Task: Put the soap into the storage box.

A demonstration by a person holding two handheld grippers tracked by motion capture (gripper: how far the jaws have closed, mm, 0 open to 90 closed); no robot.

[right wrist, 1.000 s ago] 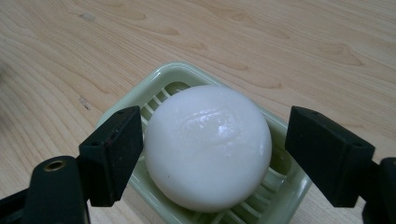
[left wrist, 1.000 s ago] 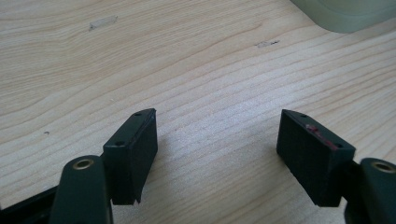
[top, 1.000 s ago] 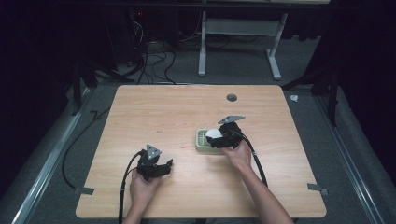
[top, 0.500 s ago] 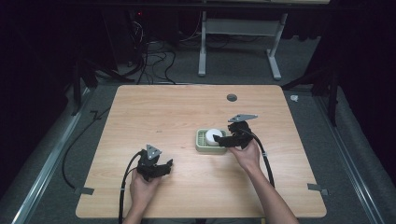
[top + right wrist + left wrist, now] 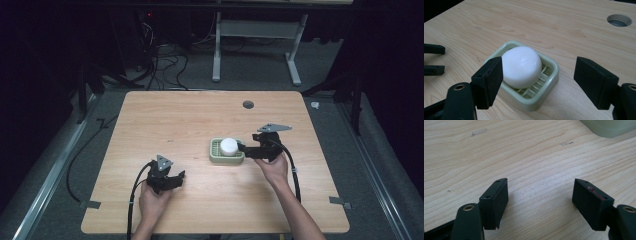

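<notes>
From the high view, we are looking down at a wooden table (image 5: 190, 115). A white round soap (image 5: 229, 146) is sitting in a green slatted dish (image 5: 216, 156) right of centre. The right gripper (image 5: 242, 148) is hovering just beside the dish, its jaws having just narrowed a little, nothing between them. The left gripper (image 5: 181, 176) is resting near the front edge.

In the left gripper view, we are seeing jaws apart over bare wood; a pale green corner, probably the dish, is cut off at the top.

In the right gripper view, we are facing the soap with jaws wide. A careless nudge could slide the dish. The soap's underside is hidden.
</notes>
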